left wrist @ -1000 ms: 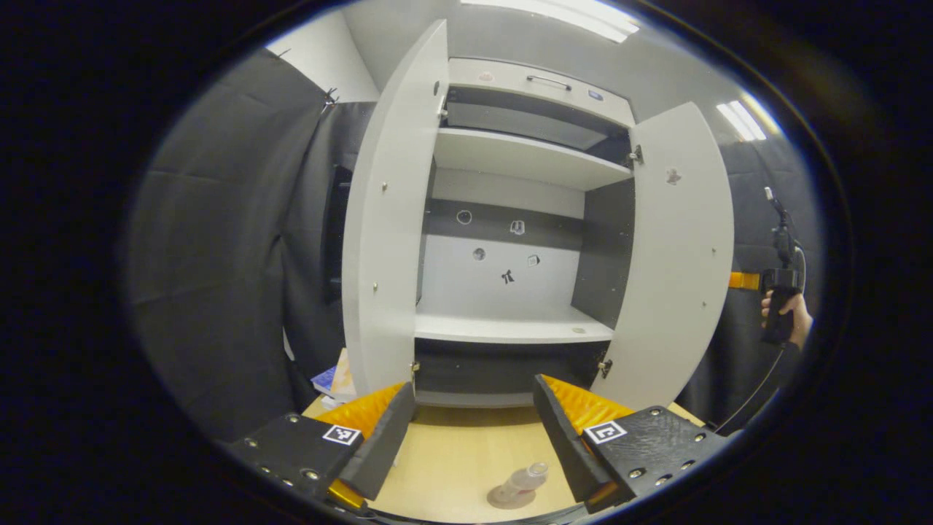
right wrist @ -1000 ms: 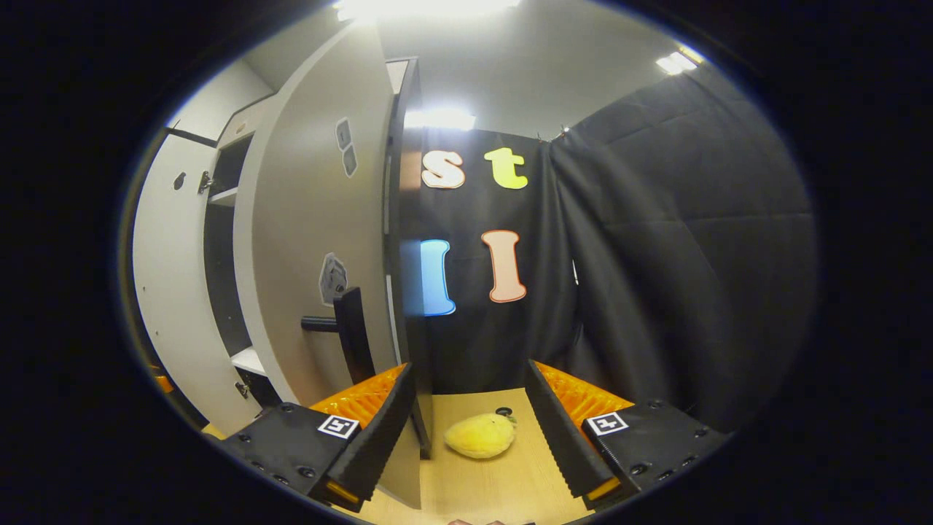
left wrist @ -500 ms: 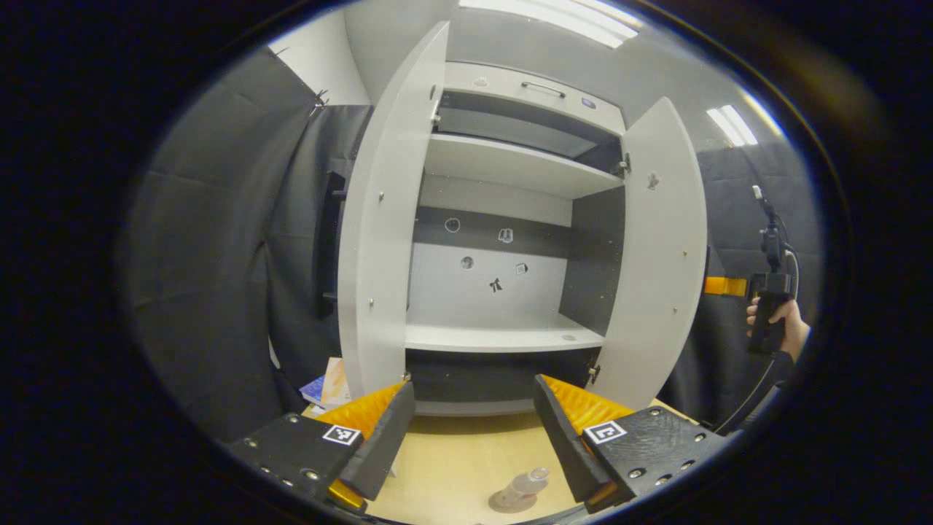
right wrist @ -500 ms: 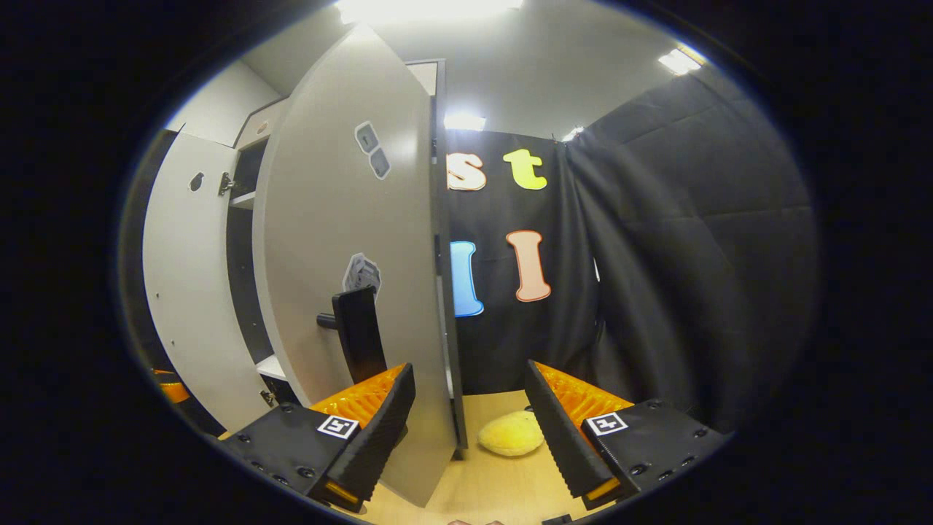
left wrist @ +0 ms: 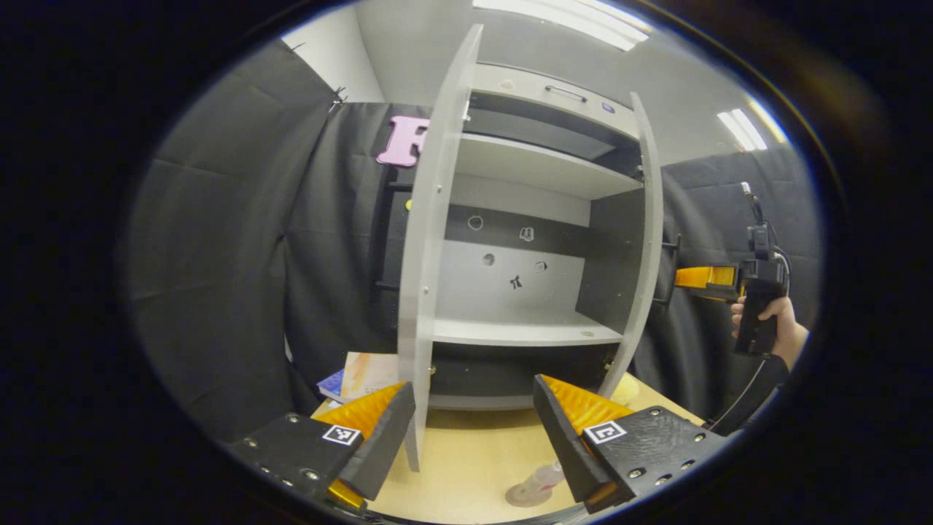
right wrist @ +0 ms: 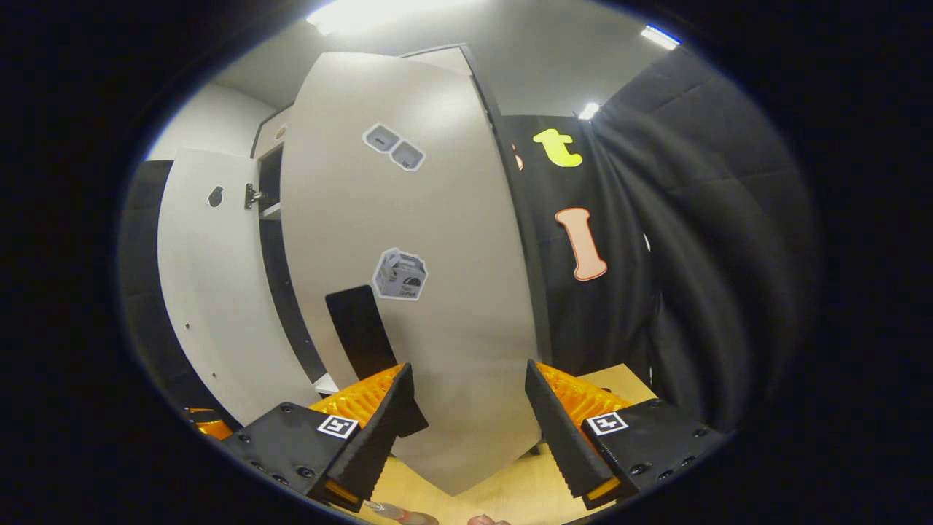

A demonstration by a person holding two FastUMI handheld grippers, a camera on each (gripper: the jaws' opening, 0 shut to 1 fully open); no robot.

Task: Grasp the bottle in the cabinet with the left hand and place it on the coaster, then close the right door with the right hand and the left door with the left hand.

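You are past the first part of this task, as far as the pictures let one judge: the bottle is standing on the round coaster on the bench, near the fingers of your left gripper, and the cabinet shelves are showing no bottle inside. The left gripper is hanging with its fingers spread apart and gripping nothing, just in front of the left door, which is standing edge-on and wide open. In the left gripper view your right hand is holding the right gripper out at the far right, its fingers reaching toward the outer side of the right door. In the right gripper view, the right gripper is facing that door's outer face close up, fingers parted and clamping nothing, with the black handle just beside the left finger; whether a finger is touching the panel I cannot tell. The right door is looking partly swung, not shut, since a dark gap is showing between it and the left door. So what is left for you, by my reading, is finishing the push on the right door until it meets the cabinet front, then bringing the left gripper to the left door and swinging it closed without knocking the bottle off the coaster.
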